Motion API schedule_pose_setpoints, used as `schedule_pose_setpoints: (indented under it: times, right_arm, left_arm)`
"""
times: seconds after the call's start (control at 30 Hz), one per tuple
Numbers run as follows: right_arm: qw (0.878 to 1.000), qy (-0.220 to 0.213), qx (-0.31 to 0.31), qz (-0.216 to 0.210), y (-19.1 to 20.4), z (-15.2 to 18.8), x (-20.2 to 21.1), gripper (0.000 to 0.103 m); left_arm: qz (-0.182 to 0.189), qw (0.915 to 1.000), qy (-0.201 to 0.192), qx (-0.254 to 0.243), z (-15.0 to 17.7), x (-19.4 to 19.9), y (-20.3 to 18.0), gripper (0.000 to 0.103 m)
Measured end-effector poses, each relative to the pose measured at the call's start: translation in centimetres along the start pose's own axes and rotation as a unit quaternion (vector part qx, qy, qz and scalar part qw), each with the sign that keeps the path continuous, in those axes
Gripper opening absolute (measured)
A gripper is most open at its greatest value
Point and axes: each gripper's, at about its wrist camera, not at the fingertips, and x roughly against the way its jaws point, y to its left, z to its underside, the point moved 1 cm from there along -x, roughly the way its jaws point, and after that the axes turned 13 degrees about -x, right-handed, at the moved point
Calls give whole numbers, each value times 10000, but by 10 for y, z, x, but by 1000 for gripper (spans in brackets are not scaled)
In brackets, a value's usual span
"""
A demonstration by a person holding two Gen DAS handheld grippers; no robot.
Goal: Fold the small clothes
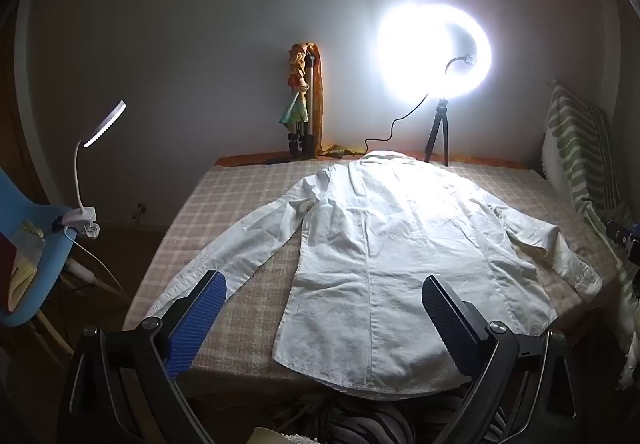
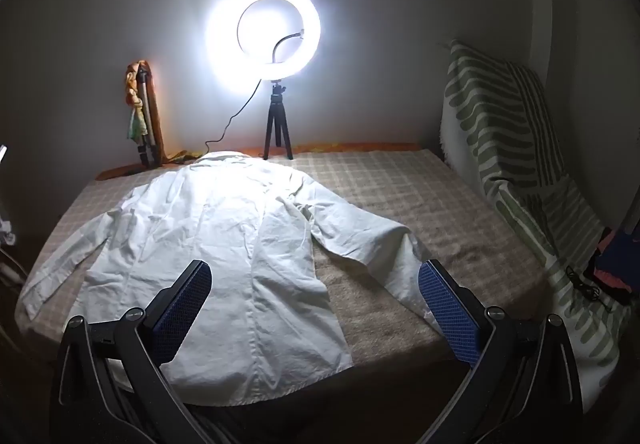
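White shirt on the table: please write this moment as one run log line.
stage: pre-fold | white shirt: flat, back up, sleeves spread, unfolded | left claw: open, empty | right claw: open, empty | contact: none visible

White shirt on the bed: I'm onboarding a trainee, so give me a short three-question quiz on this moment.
1. True or false: the white shirt lies spread flat with both sleeves out.
2. What stands on the tripod behind the collar?
3. Left gripper and right gripper: A both open, B both shut, C one holding the shirt.

Key: 1 true; 2 a lit ring light; 3 A.
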Motion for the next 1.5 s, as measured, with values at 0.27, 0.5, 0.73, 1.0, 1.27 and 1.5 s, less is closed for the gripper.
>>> schedule_pose_setpoints:
  times: [0.27, 0.5, 0.73, 1.0, 1.27, 1.5]
  right_arm:
    - [9998, 95, -153, -19, -6, -4, -3, 103]
    - [9998, 37, -165, 52, -8, -6, 1, 103]
    - [9996, -14, -230, 175, -7, -9, 7, 103]
    - [9996, -63, -248, 121, -7, -10, 12, 103]
    - [9996, -110, -235, 62, -3, -12, 12, 103]
    - [9996, -119, -235, 57, -3, -11, 10, 103]
  left_arm:
    - [-24, 9999, -97, 100, -5, 5, 3, 99]
    - [-30, 9997, -210, 72, -5, 12, 8, 99]
    - [-17, 9997, -227, 88, -4, 16, 9, 99]
    - [-32, 9996, -256, 120, -2, 18, 10, 99]
    - [-41, 9996, -263, 129, 0, 19, 10, 99]
    - [-46, 9997, -194, 173, 0, 13, 16, 99]
